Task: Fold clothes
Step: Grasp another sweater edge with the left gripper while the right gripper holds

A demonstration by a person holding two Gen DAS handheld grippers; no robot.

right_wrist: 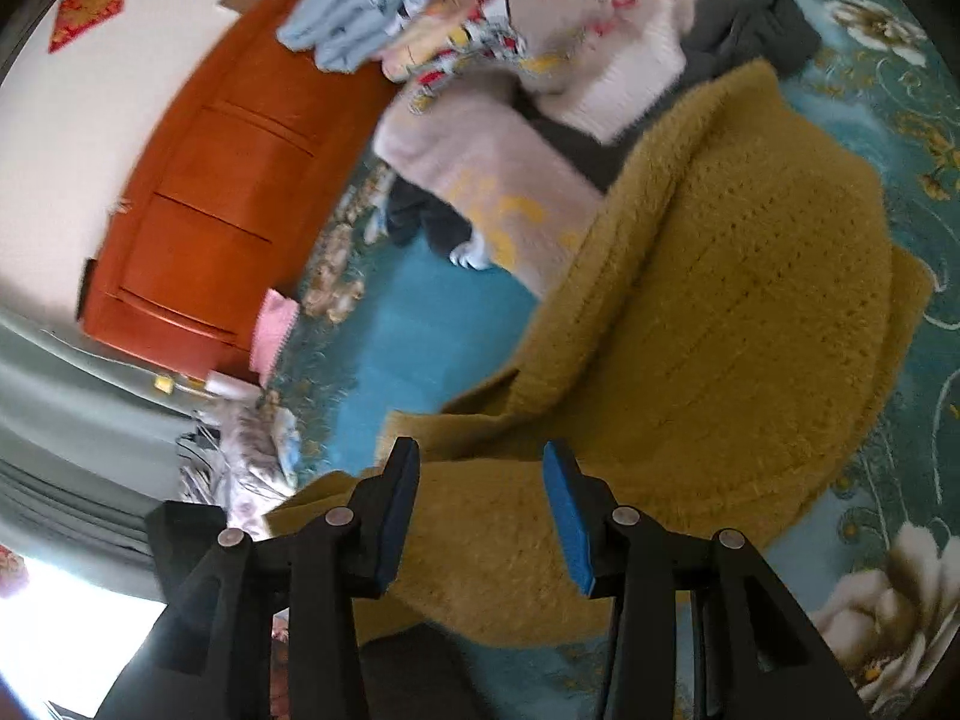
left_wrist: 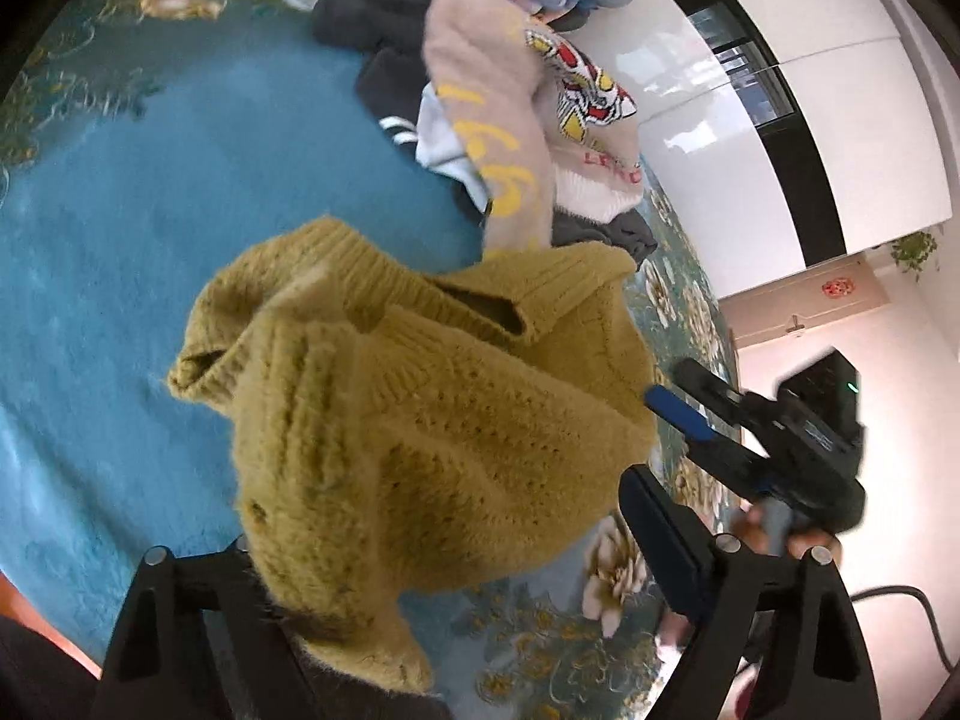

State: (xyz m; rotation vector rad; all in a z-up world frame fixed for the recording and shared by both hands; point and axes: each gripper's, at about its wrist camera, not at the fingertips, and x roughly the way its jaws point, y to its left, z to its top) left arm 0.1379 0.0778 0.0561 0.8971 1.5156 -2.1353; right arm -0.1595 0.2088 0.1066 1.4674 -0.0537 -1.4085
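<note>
While the mustard knit sweater (left_wrist: pixel 420 420) hangs bunched over the teal floral bedspread (left_wrist: pixel 150 210), both grippers sit at its edges.

Nearest in the left wrist view, the left gripper (left_wrist: pixel 444 564) has the sweater's lower part draped between its fingers; whether the jaws pinch it I cannot tell, since the knit hides the left finger. The right gripper (right_wrist: pixel 480 510) stands with jaws narrowly apart, blue pads (right_wrist: pixel 567 516) bare, the sweater lying just beneath and ahead. Beyond the sweater lies a heap of clothes: a beige pullover with yellow numerals (right_wrist: pixel 480 180), dark garments (left_wrist: pixel 366 18), and light blue folded pieces (right_wrist: pixel 354 18). Farthest, an orange wooden cabinet (right_wrist: pixel 198 192) meets the white wall (right_wrist: pixel 66 138).
</note>
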